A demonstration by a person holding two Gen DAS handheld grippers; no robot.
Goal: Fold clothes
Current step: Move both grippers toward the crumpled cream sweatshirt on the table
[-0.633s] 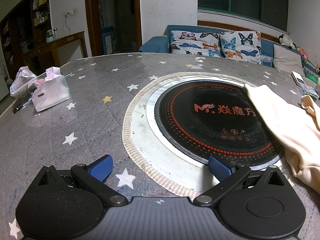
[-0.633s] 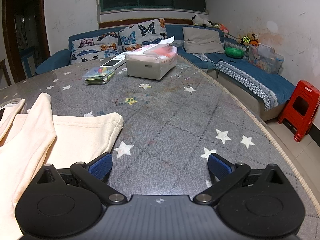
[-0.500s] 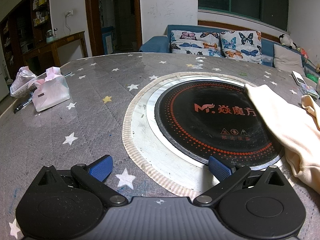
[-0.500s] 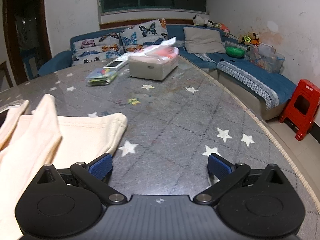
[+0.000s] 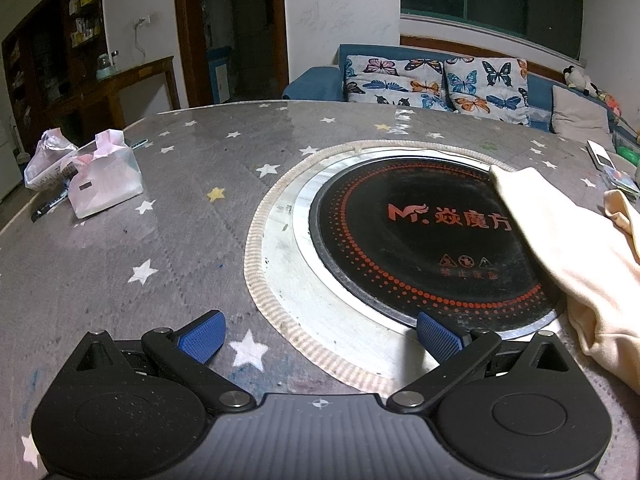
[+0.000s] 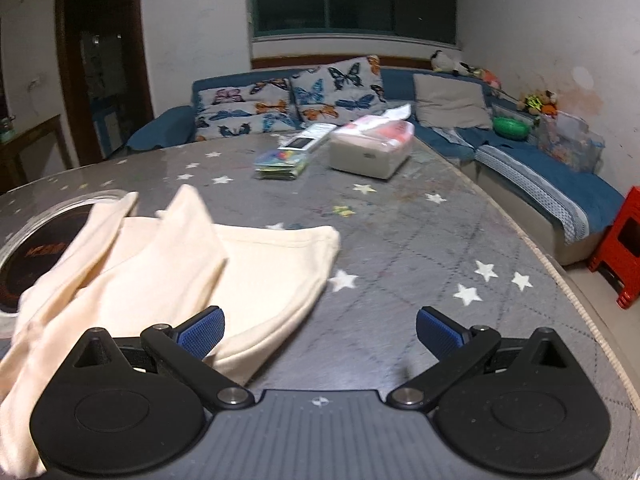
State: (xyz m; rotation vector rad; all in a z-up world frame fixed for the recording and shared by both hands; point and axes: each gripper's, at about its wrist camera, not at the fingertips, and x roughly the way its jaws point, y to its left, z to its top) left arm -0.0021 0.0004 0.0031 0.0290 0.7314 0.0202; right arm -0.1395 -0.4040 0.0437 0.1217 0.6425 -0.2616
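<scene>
A cream garment (image 6: 168,268) lies crumpled on the grey star-patterned table, partly over the round black cooktop. In the left wrist view it (image 5: 576,252) lies at the right edge. My left gripper (image 5: 320,336) is open and empty, low over the table by the cooktop's near rim, left of the garment. My right gripper (image 6: 320,332) is open and empty, its left finger (image 6: 202,330) above the garment's near right edge.
The black cooktop (image 5: 420,240) sits in a metal ring at the table's middle. A pink-white bag (image 5: 102,184) stands at the far left. A tissue box (image 6: 372,146), a remote and a colourful packet (image 6: 282,162) lie at the far side. A sofa and a red stool (image 6: 624,248) stand beyond the table.
My right gripper has swung left toward the garment, which now fills more of its view. The left gripper has not moved.
</scene>
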